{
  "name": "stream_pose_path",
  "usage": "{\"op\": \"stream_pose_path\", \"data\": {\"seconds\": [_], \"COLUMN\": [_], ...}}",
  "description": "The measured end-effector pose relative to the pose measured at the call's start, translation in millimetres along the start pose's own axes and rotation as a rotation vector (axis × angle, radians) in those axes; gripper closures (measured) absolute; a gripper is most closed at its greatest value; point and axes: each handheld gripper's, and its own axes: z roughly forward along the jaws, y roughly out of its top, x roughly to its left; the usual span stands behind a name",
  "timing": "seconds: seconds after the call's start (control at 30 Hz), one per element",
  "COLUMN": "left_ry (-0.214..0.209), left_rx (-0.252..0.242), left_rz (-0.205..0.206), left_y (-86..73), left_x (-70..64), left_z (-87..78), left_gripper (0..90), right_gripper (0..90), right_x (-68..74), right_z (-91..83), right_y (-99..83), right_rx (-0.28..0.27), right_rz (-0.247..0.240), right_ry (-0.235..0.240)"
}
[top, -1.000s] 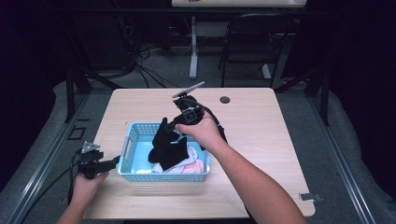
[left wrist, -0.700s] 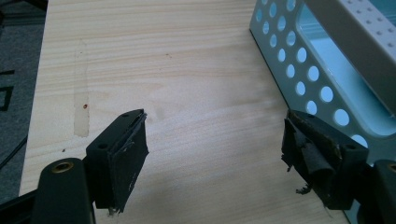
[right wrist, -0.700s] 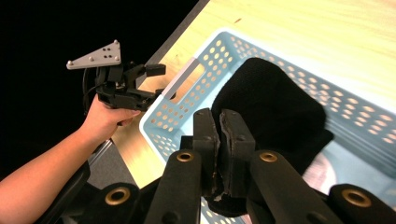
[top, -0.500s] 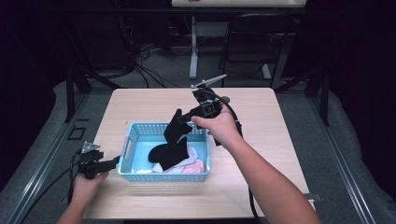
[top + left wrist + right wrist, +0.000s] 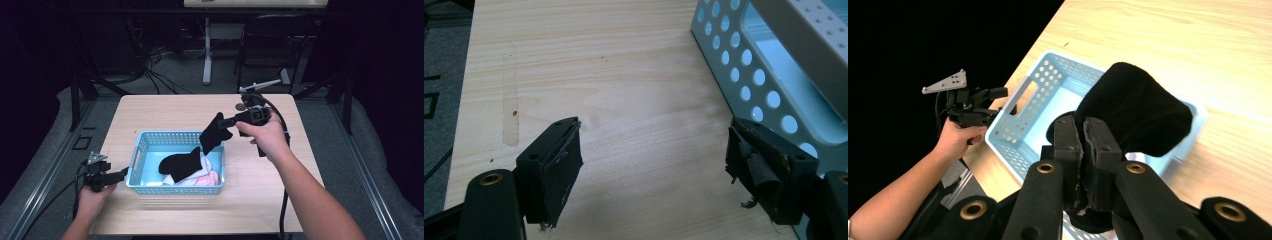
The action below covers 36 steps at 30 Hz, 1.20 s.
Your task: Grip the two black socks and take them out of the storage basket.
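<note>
Wooden table (image 5: 165, 107): blue basket (image 5: 142, 150), right claw (image 5: 231, 120) clamping black sock (image 5: 214, 132) above it; left claw (image 5: 124, 173) agape, empty, beside basket.

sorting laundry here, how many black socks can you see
2: one black sock hangs from the right gripper above the basket; another black sock lies inside it. More may be hidden underneath.

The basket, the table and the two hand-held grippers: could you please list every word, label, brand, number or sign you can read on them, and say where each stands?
None: there is no readable text.
The blue basket shows holes, no lettering.
The wooden table bears stains, no print.
The left hand-held gripper and the right hand-held gripper, shut on a black sock, carry no legible marking.
</note>
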Motion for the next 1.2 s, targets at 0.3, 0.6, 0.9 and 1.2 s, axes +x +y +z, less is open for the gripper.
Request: {"op": "stream_pose_path", "data": {"seconds": [0.3,0.6,0.9,1.2], "left_ry": [0.002,0.004,0.005,0.007], "left_rx": [0.003,0.007,0.004,0.010], "left_rz": [0.001,0.004,0.001,0.006], "left_y": [-0.1,0.0,-0.2,-0.2], "left_x": [-0.6,-0.8,-0.6,-0.5], "left_z": [0.6,1.4,1.2,1.5], "left_gripper": [22.3,22.4,22.4,22.3], "right_gripper": [85.3,85.3,85.3,85.0], "right_x": [-27.7,-43.8,-73.5,-139.4], "right_z": [-38.6,-44.9,-19.9,-18.3], "right_y": [-17.2,-30.9,-53.7,-97.5], "right_rx": [-0.040,-0.034,0.031,0.111], "right_rz": [0.062,0.091,0.136,0.263], "right_ry": [-0.040,-0.041,-0.031,-0.203]}}
